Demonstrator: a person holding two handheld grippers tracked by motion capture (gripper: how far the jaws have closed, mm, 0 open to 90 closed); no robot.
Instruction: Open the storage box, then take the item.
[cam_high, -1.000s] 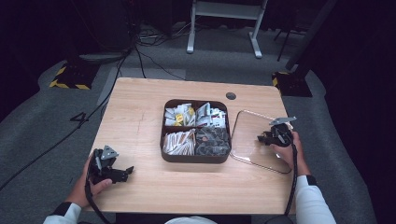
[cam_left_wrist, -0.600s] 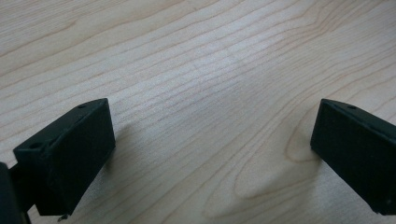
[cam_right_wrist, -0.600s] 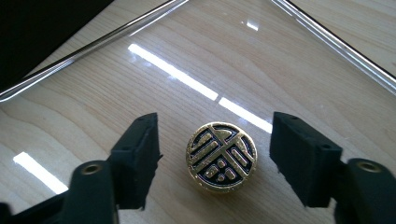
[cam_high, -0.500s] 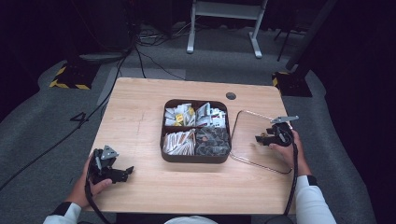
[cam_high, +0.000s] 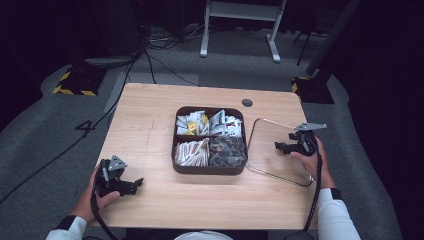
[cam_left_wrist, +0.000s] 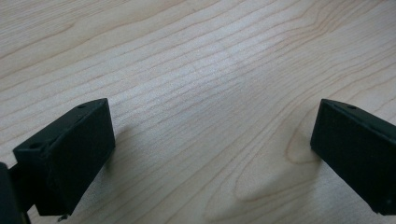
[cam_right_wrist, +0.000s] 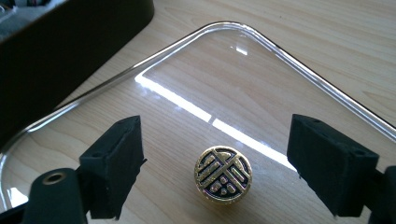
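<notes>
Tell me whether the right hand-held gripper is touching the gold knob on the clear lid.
Apart. The right gripper view shows the right hand-held gripper open, with bare lid visible between each jaw and the gold knob.

1. left hand (cam_high: 97, 192) comes in from the bottom left edge, white cuff at the wrist, wrapped around the left gripper (cam_high: 134, 183).
2. left gripper's jaws point right and stand wide apart, low over the table, nothing between them.
3. right hand (cam_high: 312, 160) reaches in at the right, forearm running up from the bottom edge.
4. right gripper (cam_high: 278, 146) points left, jaws spread wide, grey plate on top.
</notes>
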